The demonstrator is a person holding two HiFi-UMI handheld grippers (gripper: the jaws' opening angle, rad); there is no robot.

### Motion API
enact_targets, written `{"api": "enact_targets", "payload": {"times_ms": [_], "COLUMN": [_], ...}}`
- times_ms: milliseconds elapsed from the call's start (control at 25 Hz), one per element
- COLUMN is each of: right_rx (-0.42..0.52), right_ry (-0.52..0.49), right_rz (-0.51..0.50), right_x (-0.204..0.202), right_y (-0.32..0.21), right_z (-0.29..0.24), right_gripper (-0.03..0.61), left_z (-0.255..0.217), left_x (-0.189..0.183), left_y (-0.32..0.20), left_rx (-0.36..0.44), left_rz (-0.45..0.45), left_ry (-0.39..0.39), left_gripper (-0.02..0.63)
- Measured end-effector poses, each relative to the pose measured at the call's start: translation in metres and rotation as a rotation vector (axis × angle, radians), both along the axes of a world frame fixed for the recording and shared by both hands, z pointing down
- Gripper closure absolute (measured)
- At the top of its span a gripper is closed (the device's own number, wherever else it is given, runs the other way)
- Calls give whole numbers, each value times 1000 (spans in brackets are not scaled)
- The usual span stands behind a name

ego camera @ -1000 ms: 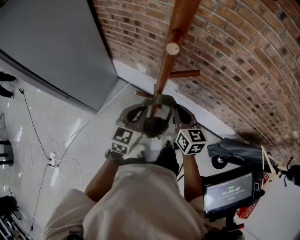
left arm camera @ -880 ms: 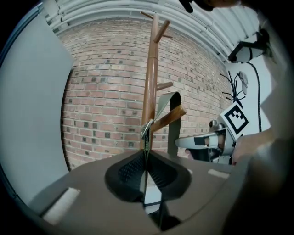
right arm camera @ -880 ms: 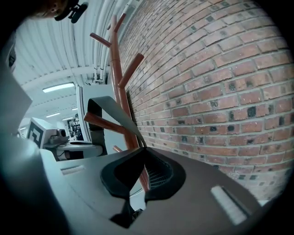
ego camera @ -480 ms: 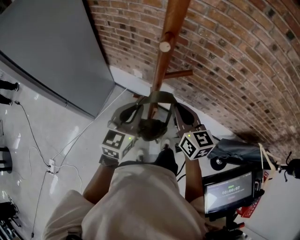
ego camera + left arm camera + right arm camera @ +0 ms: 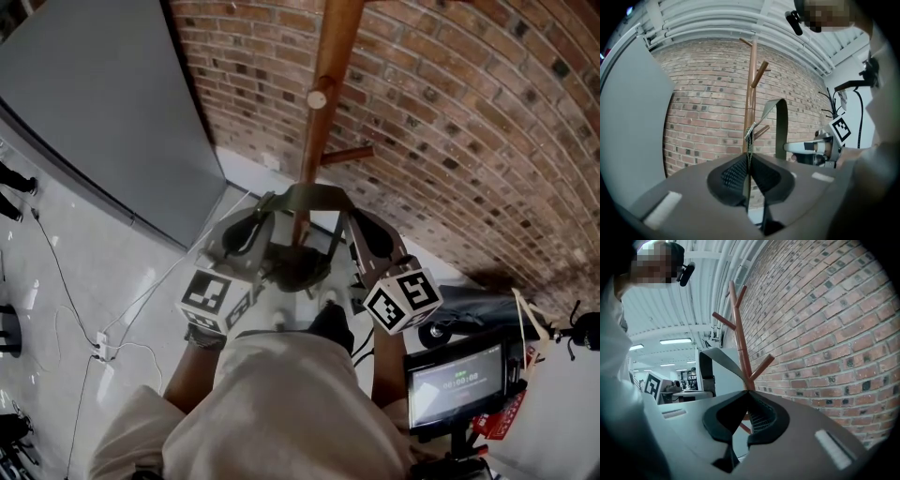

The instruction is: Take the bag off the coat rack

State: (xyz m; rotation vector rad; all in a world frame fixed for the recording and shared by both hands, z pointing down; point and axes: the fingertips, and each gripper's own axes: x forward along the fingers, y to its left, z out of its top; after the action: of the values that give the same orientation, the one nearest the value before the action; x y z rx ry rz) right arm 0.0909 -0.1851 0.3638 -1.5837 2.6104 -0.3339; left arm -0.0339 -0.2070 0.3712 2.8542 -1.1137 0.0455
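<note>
Jaws of left gripper (image 5: 749,161) and right gripper (image 5: 747,397) are each clamped on the olive webbing strap (image 5: 314,197). Dark fabric bag (image 5: 300,267) hangs between them, beside the brown wooden coat rack (image 5: 323,84). Unhooking appears unfinished.

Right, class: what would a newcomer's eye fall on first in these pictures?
The tall wooden coat rack stands against the brick wall, up the middle of the head view. Close in front of it, the left gripper and right gripper are each shut on the olive strap, with the dark bag hanging between them.
</note>
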Motion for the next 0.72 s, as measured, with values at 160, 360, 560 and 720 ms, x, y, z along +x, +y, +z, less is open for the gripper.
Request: {"api": "enact_targets", "payload": {"times_ms": [160, 360, 560, 720], "right_rx": [39, 96, 137, 157], "right_ry": [-32, -45, -71, -73], "right_rz": [-5, -16, -32, -41], "right_x": [0, -3, -5, -7], "right_y": [4, 8, 14, 16], "right_z": [-19, -42, -58, -67], "right_gripper": [571, 572, 572, 572], "left_z": [-15, -37, -55, -66], "left_x": [-2, -8, -9, -11], "left_y": [3, 5, 11, 11], "left_rx": [40, 84, 114, 125], "left_rz": [4, -3, 9, 11], "left_ry": [-14, -7, 17, 33], "left_gripper": [600, 600, 600, 600]}}
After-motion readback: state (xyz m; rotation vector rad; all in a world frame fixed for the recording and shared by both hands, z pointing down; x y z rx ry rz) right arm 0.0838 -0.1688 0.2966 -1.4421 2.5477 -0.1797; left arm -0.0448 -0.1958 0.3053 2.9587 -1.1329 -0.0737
